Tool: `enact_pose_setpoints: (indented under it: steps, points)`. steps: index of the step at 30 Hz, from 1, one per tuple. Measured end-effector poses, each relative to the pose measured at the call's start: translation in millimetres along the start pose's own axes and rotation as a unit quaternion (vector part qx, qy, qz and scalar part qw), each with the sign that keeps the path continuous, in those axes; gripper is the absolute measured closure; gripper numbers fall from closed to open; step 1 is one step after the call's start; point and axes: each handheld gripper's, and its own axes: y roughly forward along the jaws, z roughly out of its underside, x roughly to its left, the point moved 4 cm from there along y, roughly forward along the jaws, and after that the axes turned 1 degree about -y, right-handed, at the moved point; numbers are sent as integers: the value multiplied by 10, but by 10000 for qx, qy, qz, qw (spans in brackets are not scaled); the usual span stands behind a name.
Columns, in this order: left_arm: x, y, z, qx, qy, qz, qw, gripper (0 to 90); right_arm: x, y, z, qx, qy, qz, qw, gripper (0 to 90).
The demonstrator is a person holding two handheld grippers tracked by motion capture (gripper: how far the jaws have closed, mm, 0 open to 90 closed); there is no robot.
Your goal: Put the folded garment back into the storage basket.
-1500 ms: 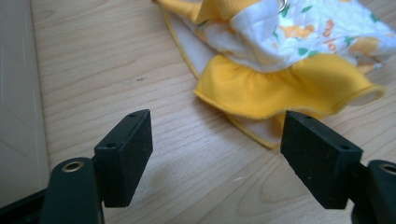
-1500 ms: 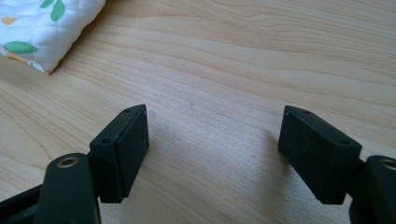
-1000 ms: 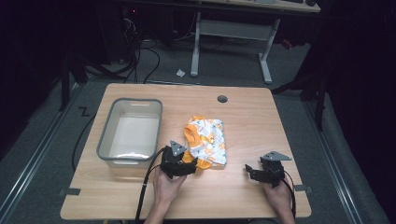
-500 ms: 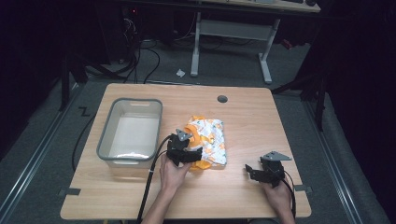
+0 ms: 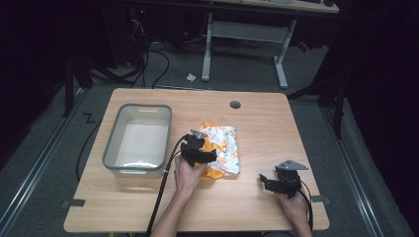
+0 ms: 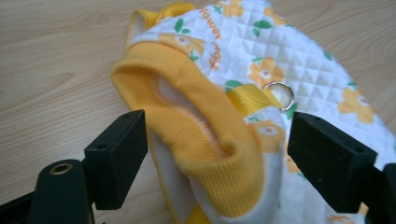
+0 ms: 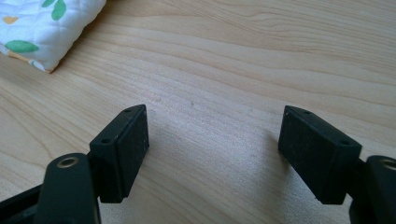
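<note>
Here, the white quilted garment with orange flowers and a yellow ribbed cuff (image 5: 221,151) lies crumpled near the middle of the light wooden table (image 5: 257,123), just right of the grey-rimmed clear plastic tub (image 5: 139,138). Yellow cuff folded over on itself at the near end; a small metal ring (image 6: 279,94) on a yellow strap sits just beyond it.

Left gripper (image 6: 217,149) released, jaws spread wide to either side of the cuff, not pinching yet. From above it sits at the garment's near left edge, hand behind it (image 5: 199,152).

Right gripper (image 7: 212,154) also released, jaws apart over bare wood, near the table's right front, well apart from the garment; only a corner of quilting shows at the far left of its view.

Step in hand looks like taking hold of the cuff. Advice: sink the jaws lower so both layers of ribbing go between them, close firmly, keep the ring outside the bite. Thick ribbing should grip well; thin quilting alone may slip. Lift slowly, as the loose bulk will drag and could catch on the tub rim.
</note>
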Motion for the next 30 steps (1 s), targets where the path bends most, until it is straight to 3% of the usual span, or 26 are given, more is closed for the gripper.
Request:
enact_pose_setpoints:
  steps: [7,12,16,18,19,21,30]
  points:
    - [65,156,91,310,-57,-181,9993,202,0,0,0,0,-1,1,10000,249]
    - [80,194,123,379,-137,-165,9991,202,0,0,0,0,-1,1,10000,249]
    - [62,227,152,392,-7,-210,9990,212,1,0,0,1,6,1,10000,249]
    - [52,227,155,382,34,-223,9990,241,0,0,0,-1,-1,0,10000,249]
    - [25,225,164,313,176,-196,9992,268,1,0,0,2,5,1,10000,249]
    - [0,219,167,286,260,-141,9992,345,0,0,0,-1,-1,0,10000,248]
    - [-64,207,151,339,387,50,9987,573,-1,0,0,-1,-1,0,10000,248]
